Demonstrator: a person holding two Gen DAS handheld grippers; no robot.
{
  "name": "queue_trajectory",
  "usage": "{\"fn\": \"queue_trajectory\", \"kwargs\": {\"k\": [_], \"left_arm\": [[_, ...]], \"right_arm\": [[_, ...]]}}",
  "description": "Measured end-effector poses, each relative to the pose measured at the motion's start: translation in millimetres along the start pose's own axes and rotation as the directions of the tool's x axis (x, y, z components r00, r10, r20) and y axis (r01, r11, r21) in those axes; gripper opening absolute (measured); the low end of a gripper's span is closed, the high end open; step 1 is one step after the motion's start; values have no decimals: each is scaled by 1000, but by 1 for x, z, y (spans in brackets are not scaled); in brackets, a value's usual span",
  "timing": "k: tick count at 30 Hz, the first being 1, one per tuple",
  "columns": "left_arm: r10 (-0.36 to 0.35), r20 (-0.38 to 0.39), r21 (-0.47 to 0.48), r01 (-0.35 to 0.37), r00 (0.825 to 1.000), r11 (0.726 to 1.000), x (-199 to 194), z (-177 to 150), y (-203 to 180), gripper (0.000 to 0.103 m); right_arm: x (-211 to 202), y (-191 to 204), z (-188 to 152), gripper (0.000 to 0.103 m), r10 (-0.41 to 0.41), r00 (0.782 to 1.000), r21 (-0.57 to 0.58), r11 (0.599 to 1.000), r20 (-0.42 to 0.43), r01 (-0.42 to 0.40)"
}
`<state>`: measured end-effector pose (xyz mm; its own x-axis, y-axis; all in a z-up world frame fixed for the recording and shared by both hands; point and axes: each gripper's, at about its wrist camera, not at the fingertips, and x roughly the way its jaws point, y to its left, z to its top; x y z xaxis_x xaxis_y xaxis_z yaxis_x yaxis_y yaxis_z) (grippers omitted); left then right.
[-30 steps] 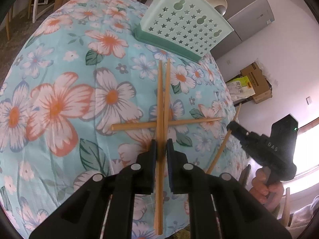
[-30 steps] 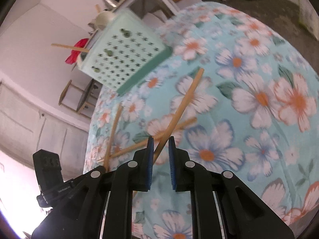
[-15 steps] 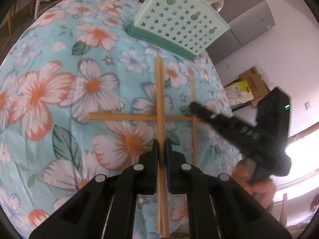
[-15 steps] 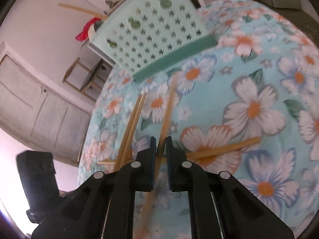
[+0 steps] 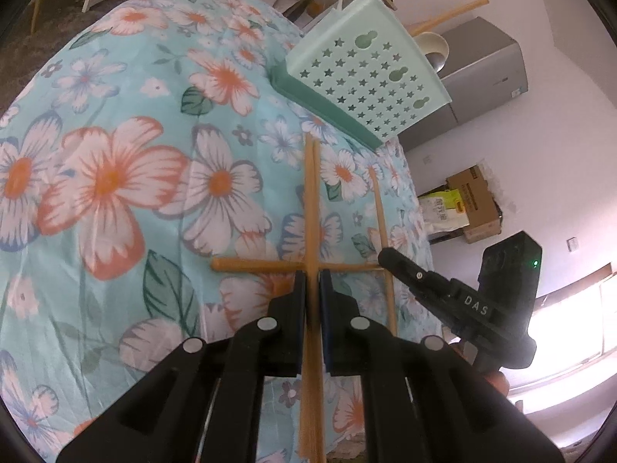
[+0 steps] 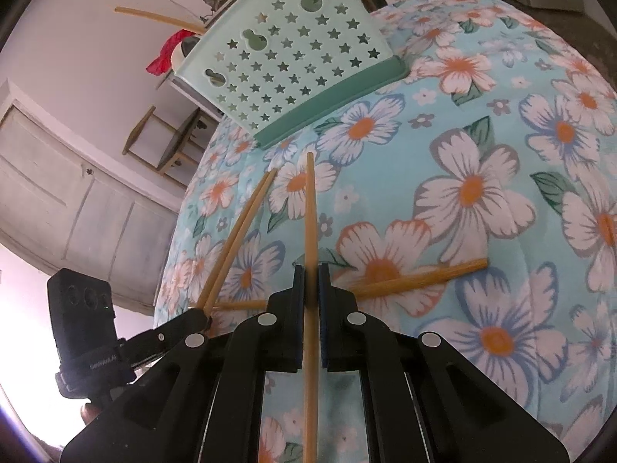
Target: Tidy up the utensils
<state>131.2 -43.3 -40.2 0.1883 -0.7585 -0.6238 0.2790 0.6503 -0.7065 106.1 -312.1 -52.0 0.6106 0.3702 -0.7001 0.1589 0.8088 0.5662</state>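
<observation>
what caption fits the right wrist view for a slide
Right hand-held gripper shut on a single chopstick above a floral tablecloth, mint star-cut utensil basket ahead.

Table under turquoise floral cloth [image 5: 115, 193] [image 6: 482, 193]. Mint star-perforated utensil basket [image 5: 370, 73] [image 6: 293, 61] at far edge; one wooden chopstick [image 5: 262, 265] [image 6: 416, 278] lying crosswise on cloth nearer camera.
</observation>
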Motion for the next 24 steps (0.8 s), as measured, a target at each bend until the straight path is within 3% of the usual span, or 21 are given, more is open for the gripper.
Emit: {"fn": "queue_trajectory", "kwargs": {"k": [10, 14, 18, 24], "left_arm": [[17, -5, 26, -17, 1000, 1000, 1, 0, -1, 10], [43, 4, 110, -43, 999, 993, 4, 5, -20, 11], [62, 5, 191, -62, 998, 980, 14, 19, -41, 22], [92, -43, 277, -76, 995, 958, 52, 36, -63, 26]], "right_arm": [[-3, 0, -9, 5, -3, 1000, 0, 1000, -2, 3], [-1, 4, -9, 5, -16, 1000, -16, 1000, -6, 16], [0, 4, -13, 5, -24, 1000, -13, 1000, -14, 24], [2, 11, -16, 5, -16, 1000, -16, 1000, -21, 16]]}}
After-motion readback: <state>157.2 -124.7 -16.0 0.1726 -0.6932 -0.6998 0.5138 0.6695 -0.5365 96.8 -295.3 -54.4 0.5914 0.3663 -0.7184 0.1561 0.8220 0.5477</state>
